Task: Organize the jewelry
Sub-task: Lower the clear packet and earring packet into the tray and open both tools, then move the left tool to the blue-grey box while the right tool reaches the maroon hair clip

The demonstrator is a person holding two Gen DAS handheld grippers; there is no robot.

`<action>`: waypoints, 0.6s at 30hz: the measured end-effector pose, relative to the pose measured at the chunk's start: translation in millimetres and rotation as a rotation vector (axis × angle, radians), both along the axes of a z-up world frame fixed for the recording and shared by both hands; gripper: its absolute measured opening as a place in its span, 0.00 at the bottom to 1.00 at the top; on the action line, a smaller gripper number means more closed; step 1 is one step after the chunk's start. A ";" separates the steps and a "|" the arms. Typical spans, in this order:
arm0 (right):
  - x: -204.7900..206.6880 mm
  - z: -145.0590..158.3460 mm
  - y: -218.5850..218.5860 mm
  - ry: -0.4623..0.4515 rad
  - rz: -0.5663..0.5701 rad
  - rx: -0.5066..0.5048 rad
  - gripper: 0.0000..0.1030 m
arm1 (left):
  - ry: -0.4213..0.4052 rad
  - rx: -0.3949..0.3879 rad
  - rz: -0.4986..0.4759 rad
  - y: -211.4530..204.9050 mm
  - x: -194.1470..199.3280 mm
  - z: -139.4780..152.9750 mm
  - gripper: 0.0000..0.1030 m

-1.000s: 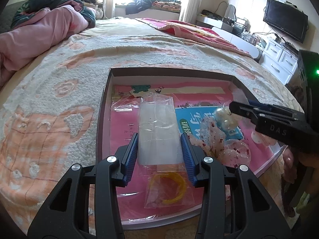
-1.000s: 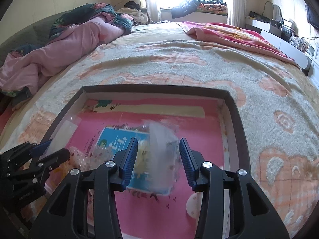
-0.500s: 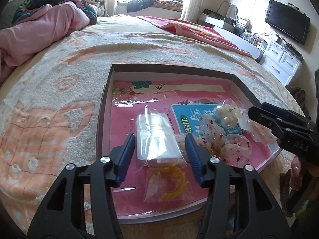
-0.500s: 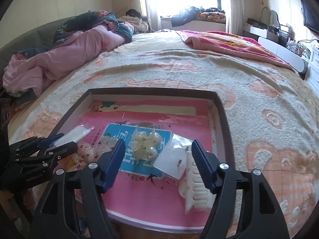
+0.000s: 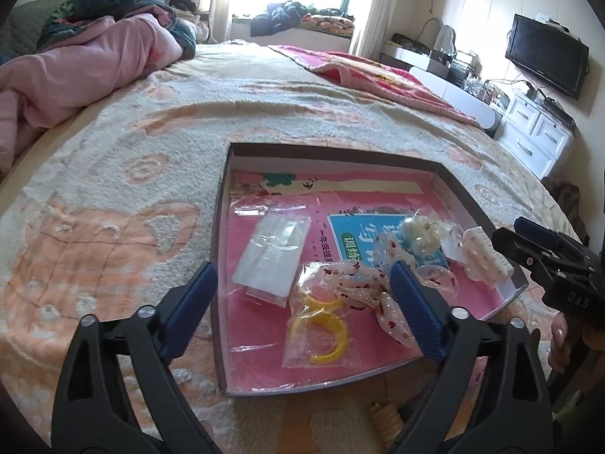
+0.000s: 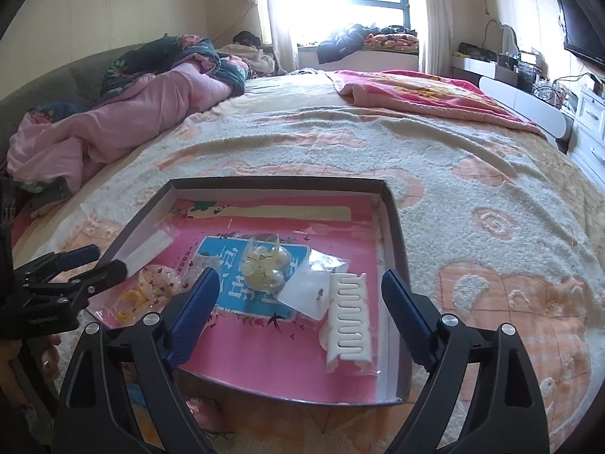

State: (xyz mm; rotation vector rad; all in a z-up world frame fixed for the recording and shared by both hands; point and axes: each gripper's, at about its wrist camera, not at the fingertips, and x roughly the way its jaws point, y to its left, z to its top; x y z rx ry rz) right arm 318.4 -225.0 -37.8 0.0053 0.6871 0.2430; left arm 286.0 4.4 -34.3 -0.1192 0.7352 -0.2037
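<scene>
Both claws are being opened wide, nothing gripped: left gripper (image 5: pixel 302 295) over the tray (image 5: pixel 223 204), right gripper (image 6: pixel 300 299) above the white comb (image 6: pixel 349 317).

Tray (image 6: pixel 393 227) of jewelry on the bed (image 6: pixel 472 196).
Right gripper (image 6: pixel 300 295) opening, empty; white clip (image 6: pixel 349 317) at 3 o'clock in the tray.

Two wrist views, near, angled down over one shared tray (image 5: pixel 221 223).
</scene>
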 end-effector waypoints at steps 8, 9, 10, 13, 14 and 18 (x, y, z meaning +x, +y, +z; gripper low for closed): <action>-15.7 10.9 -12.0 -0.030 -0.016 0.022 0.83 | -0.052 -0.005 0.031 7.3 -22.3 18.7 0.89; -18.5 12.8 -13.8 -0.034 -0.018 0.023 0.83 | -0.061 -0.005 0.034 8.0 -26.7 21.4 0.89; -21.3 14.5 -15.2 -0.039 -0.019 0.023 0.83 | -0.066 -0.005 0.035 7.9 -29.4 23.2 0.89; -29.9 20.2 -19.6 -0.053 -0.020 0.025 0.83 | -0.088 -0.004 0.038 7.2 -39.1 30.3 0.89; -33.0 22.2 -21.2 -0.058 -0.020 0.028 0.83 | -0.097 -0.005 0.037 6.4 -42.7 33.3 0.89; -44.2 28.3 -25.6 -0.071 -0.024 0.034 0.84 | -0.117 -0.012 0.027 2.6 -52.3 40.1 0.89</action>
